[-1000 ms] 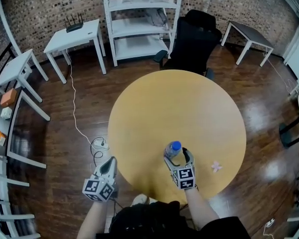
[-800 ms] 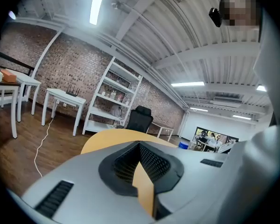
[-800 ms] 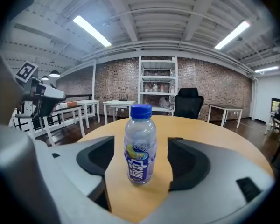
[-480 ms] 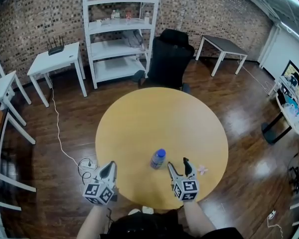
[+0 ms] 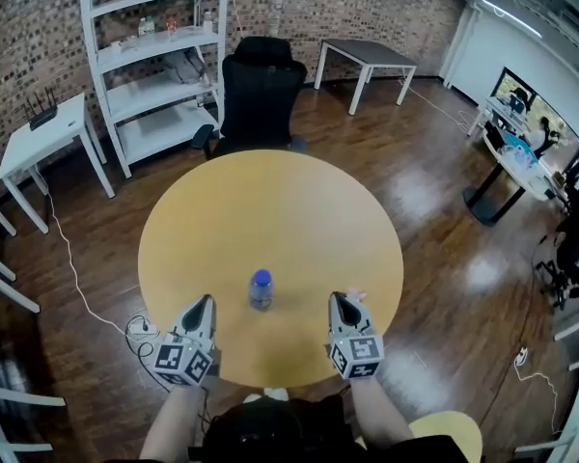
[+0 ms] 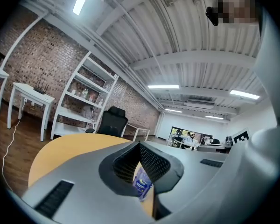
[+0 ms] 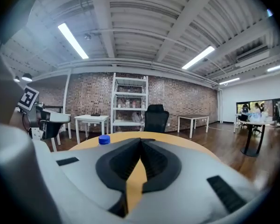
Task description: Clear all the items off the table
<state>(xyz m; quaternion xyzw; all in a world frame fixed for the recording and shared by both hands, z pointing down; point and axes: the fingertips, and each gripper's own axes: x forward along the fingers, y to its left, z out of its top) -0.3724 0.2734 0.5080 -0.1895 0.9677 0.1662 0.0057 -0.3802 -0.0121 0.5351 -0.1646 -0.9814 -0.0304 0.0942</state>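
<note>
My right gripper (image 7: 141,141) has just been closing, and its jaws are pressed together at the tips with nothing between them. Only the round yellow table (image 5: 270,201) shows through the slit beneath them. My left gripper (image 6: 140,144) is pressed together at the tips too, and it is empty.

The water bottle (image 5: 261,289), blue-capped, stands upright on the table between my two tools and a little ahead of their tips, apart from both. It is off to the right of the left one and off to the left of the right one. In the left gripper view its label shows through the gap under the closed tips, beyond them.

A small pinkish scrap (image 5: 354,295) lies right at the right gripper's tip, on its outer side. The head view is too coarse for me to tell whether they touch. Both tools hang at the table's near edge.
</note>
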